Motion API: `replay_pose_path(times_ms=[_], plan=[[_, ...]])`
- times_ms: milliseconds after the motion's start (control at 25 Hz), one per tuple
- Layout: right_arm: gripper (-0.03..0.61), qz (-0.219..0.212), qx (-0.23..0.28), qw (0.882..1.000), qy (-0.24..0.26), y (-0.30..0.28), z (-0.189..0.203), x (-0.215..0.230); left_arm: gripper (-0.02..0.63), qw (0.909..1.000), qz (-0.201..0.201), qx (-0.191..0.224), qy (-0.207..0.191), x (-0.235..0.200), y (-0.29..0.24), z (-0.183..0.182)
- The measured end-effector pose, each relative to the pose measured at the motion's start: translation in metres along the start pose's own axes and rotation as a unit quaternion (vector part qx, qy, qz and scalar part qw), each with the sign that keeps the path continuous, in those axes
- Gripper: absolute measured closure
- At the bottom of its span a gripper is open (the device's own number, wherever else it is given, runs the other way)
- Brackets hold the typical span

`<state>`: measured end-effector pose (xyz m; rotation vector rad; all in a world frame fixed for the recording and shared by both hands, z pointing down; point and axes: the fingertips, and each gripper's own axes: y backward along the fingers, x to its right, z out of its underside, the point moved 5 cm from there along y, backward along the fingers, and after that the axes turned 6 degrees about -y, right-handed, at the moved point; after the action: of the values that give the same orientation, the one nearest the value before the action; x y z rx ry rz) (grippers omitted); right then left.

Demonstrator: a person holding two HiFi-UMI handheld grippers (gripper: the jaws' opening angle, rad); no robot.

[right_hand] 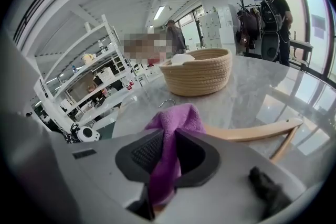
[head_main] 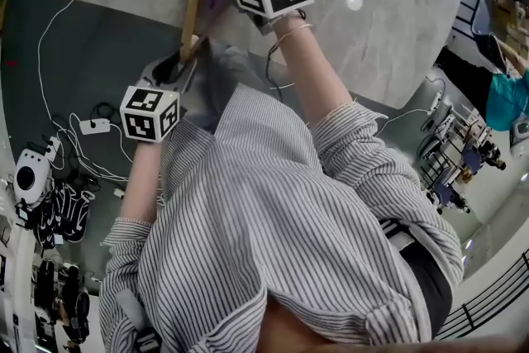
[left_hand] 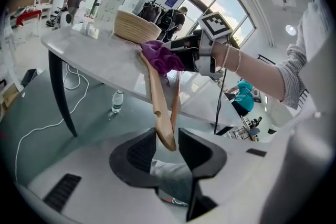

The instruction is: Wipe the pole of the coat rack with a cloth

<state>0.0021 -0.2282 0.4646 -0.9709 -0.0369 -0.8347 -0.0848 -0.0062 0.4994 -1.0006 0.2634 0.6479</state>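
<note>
The purple cloth is clamped between the jaws of the right claw and is pressed over the wooden hanger. The hanger's near end is gripped by the left claw, from which it is tilted up toward 12 o'clock. A woven basket is seen on the marble surface, at 12 o'clock beyond the cloth.
</note>
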Motion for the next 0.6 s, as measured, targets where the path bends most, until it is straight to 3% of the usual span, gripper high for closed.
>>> replay_pose_path(times_ms=[80, 200, 600], plan=[[0.511, -0.007, -0.004, 1.000, 0.000, 0.000, 0.000, 0.001, 0.475, 0.9999, -0.014, 0.005, 0.007, -0.001, 0.003, -0.004], [0.511, -0.013, -0.007, 1.000, 0.002, 0.001, 0.000, -0.001, 0.395, 0.9993, -0.032, 0.015, 0.010, -0.004, 0.011, -0.014], [0.511, -0.028, -0.014, 1.000, 0.001, 0.001, 0.000, 0.001, 0.390, 0.9955, -0.065, 0.065, -0.025, -0.012, 0.007, -0.084]])
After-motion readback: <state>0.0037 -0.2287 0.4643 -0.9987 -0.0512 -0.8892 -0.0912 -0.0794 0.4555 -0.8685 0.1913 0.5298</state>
